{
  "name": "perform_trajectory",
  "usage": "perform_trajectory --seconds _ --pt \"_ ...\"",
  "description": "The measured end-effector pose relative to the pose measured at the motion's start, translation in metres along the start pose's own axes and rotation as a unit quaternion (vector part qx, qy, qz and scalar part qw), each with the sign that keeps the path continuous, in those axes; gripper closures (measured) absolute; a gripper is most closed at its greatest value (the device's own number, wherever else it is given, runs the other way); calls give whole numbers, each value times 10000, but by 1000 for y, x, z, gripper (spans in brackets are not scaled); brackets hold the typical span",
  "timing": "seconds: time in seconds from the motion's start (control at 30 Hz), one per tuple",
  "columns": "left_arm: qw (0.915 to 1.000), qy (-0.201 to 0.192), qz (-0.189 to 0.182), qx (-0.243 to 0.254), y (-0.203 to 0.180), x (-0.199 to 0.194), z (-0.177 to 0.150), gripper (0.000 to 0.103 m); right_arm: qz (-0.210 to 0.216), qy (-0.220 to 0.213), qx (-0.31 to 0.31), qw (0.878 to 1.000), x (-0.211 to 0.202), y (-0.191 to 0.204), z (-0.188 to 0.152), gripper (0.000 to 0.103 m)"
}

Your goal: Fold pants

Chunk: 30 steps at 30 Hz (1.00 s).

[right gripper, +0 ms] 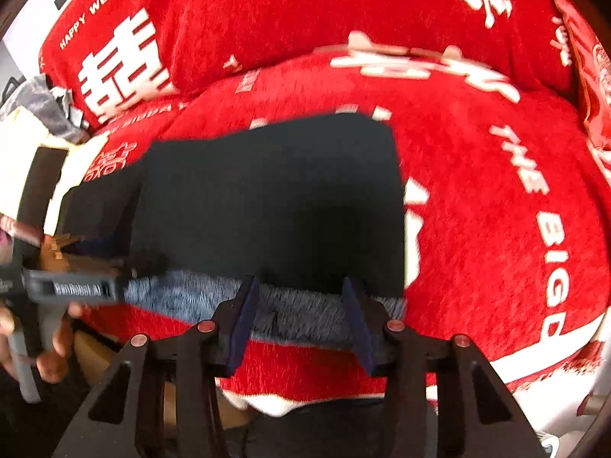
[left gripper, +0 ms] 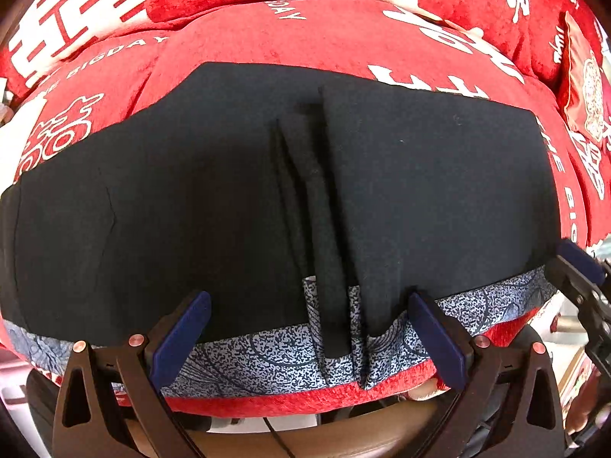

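Black pants (left gripper: 191, 198) lie flat on a red sofa seat (left gripper: 324, 34), with the blue-grey patterned waistband (left gripper: 248, 358) along the near edge. Folded layers bunch in a ridge at the middle (left gripper: 324, 229). My left gripper (left gripper: 307, 301) stands wide open above the waistband, and nothing sits between its pads. In the right wrist view, the pants (right gripper: 286, 198) and waistband (right gripper: 305, 313) appear blurred. My right gripper (right gripper: 301, 284) hovers open over the waistband's right end, pads apart from the cloth. It also shows at the edge of the left wrist view (left gripper: 573, 263). A hand holds the left gripper (right gripper: 76, 288).
Red back cushions (right gripper: 305, 11) with white lettering rise behind the seat. A patterned red pillow (left gripper: 584, 91) leans at the far right. The sofa's front edge (left gripper: 305, 400) drops off just below the waistband. Grey and white items (right gripper: 42, 95) lie at the left.
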State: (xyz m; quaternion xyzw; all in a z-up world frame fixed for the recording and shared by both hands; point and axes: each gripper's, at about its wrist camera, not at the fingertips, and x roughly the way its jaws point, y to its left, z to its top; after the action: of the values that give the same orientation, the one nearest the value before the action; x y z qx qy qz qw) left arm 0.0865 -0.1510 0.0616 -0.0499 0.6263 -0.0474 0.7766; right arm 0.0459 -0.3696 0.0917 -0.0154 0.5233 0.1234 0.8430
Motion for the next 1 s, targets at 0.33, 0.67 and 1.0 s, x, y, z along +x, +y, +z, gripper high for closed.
perform_trajectory --seconds 0.33,0.67,1.0 --pt "10000 -70 -62 -16 4 0 -6 0 -668 264 -552 9959 49 15 69 53" --pt "9985 -360 -169 -369 30 -20 0 0 -897 33 -108 9959 44 11 91 31" --pt "9993 -260 -79 -242 32 -20 -7 0 -1300 245 -320 9907 8 18 -4 24"
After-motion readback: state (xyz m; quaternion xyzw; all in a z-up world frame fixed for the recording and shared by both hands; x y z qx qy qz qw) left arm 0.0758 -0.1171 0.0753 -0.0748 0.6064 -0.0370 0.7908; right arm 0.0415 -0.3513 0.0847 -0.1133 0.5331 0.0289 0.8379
